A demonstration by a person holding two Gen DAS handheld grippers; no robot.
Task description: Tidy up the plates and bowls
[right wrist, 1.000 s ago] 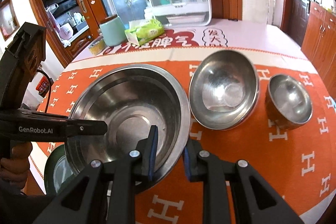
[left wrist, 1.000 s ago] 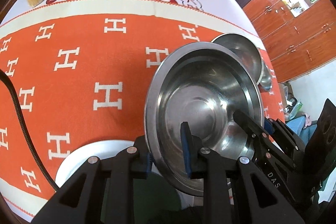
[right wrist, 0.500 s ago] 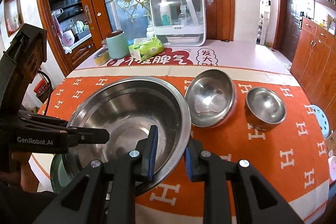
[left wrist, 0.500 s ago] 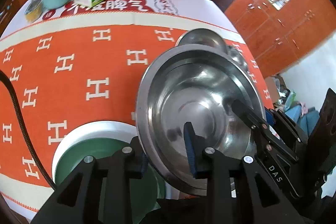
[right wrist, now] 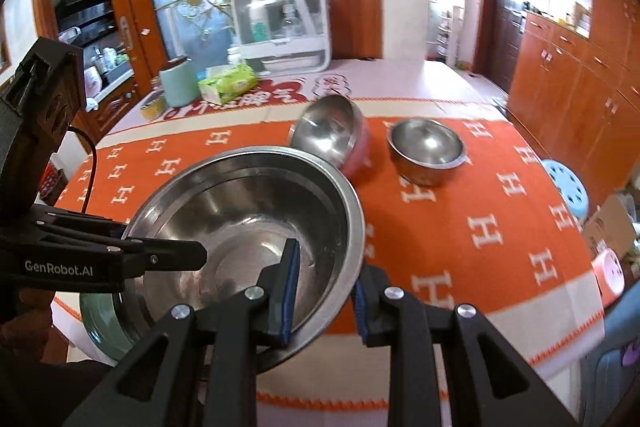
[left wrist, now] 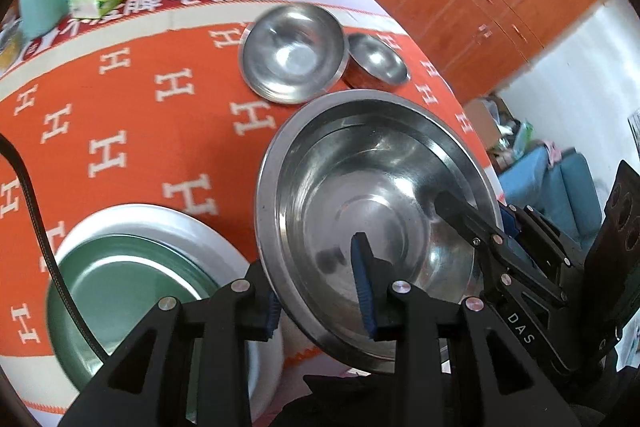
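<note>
A large steel bowl (left wrist: pixel 372 195) hangs tilted above the orange cloth near the table's front edge, held from two sides. My left gripper (left wrist: pixel 316 295) is shut on its near rim, one pad inside and one outside. My right gripper (right wrist: pixel 324 297) is shut on the opposite rim of the large steel bowl (right wrist: pixel 248 223). Below and to the left lies a green plate (left wrist: pixel 120 291) with a white rim. Farther back stand a medium steel bowl (left wrist: pixel 294 55) and a small steel bowl (left wrist: pixel 376 57), close beside each other. The right wrist view shows the medium steel bowl (right wrist: pixel 326 125) and the small steel bowl (right wrist: pixel 426 147) beyond the held one.
At the table's far end stand a tissue pack (right wrist: pixel 228 83), a mint canister (right wrist: pixel 178 85) and a white storage box (right wrist: pixel 282 23). A black cable (left wrist: pixel 36 219) runs over the left edge. A blue stool (right wrist: pixel 568 191) and wooden cabinets (right wrist: pixel 580 91) are to the right.
Both grippers have lifted the large bowl and drawn it back toward the table's near edge. It no longer overlaps the medium bowl, and more of the green plate shows.
</note>
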